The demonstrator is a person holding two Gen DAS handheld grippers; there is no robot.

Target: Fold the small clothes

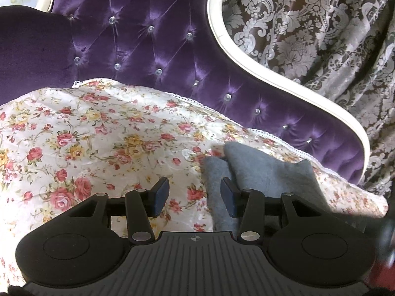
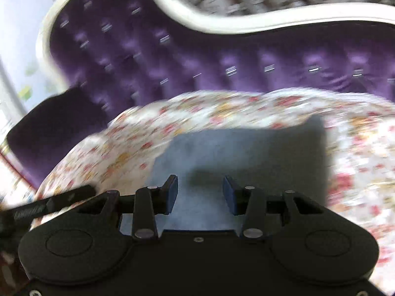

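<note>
A small grey cloth (image 1: 261, 170) lies rumpled on the flowered bedspread (image 1: 98, 133), before the purple tufted headboard (image 1: 153, 49). Both tongs gape wide, holding nothing: the left tongs (image 1: 195, 196) hover at its left edge, the right tongs (image 2: 200, 194) low over its middle. Best to pinch one corner cleanly, then smooth it flat.

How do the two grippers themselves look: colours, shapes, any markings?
Both are alike. The left gripper and the right gripper have black linkage arms with silver pivot pins, dark blue finger pads and two round black housings. The left body is grey and ribbed, with a small compass-like mark; the right body is plain black. No cables or sleeves show.
</note>
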